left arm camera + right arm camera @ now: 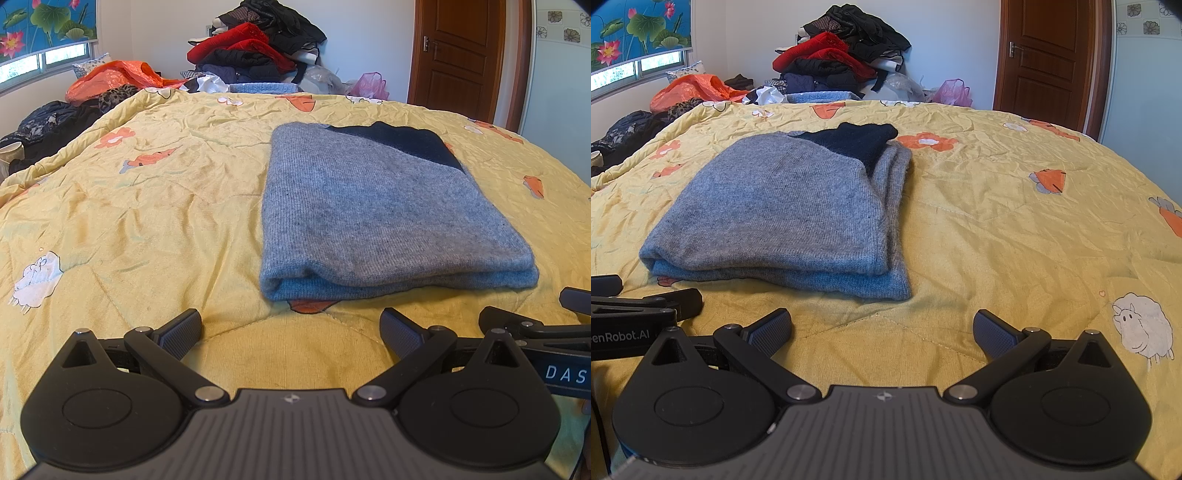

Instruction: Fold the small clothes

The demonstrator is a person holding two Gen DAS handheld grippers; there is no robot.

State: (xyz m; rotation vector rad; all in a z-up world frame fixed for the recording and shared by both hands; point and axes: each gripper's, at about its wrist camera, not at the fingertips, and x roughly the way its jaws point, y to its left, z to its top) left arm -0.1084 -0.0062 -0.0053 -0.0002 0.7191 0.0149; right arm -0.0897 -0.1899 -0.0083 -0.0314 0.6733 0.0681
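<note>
A grey-blue knitted sweater (384,206) with a dark navy collar part lies folded into a flat rectangle on the yellow quilt (147,206). In the right wrist view the same sweater (783,214) sits ahead and to the left. My left gripper (291,332) is open, low over the quilt just short of the sweater's near edge, with nothing between its fingers. My right gripper (882,330) is open too, empty, near the sweater's right front corner. Each gripper's body shows at the edge of the other's view.
A tall heap of dark and red clothes (255,48) stands at the far end of the bed, beside an orange plastic bag (114,79) and a pink bag (369,86). Dark garments (48,122) lie off the left edge. A brown door (461,55) is at the back right.
</note>
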